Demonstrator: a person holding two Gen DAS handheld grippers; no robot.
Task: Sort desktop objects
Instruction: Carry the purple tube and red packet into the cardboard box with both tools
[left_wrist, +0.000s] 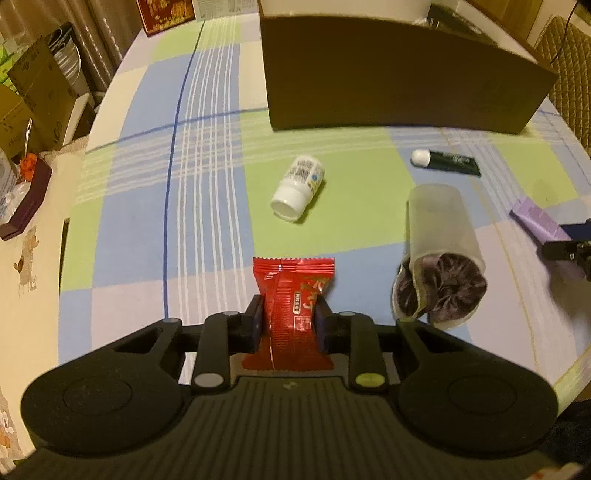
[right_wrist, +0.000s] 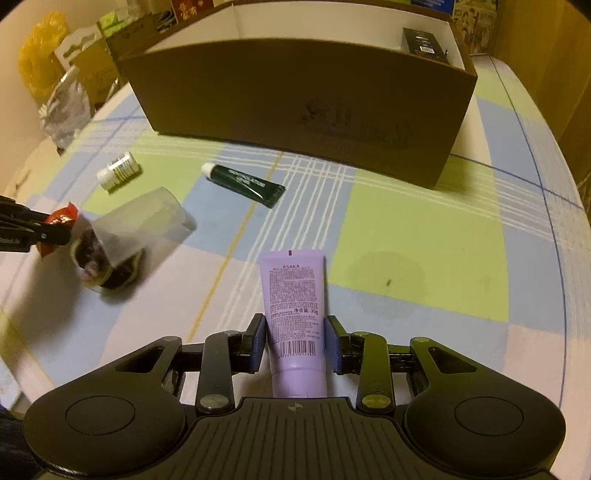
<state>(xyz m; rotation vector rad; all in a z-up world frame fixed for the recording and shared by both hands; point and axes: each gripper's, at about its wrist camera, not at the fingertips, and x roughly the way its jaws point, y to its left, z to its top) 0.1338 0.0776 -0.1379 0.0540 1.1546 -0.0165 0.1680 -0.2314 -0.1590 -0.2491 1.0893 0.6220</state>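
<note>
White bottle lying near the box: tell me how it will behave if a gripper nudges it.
The white bottle lies on its side on the cloth, so it would probably roll. It looks small and plastic, likely light and rigid. Its smooth round body may slip between flat fingers.

My left gripper (left_wrist: 289, 317) is matt black plastic, and so is my right gripper (right_wrist: 295, 341). I see a glossy, crinkled red foil packet (left_wrist: 291, 306) and a smooth lavender plastic tube (right_wrist: 295, 314). At twelve o'clock stands a matt brown cardboard box (right_wrist: 295, 107). The tablecloth (left_wrist: 207, 206) looks like smooth checked cloth.
</note>
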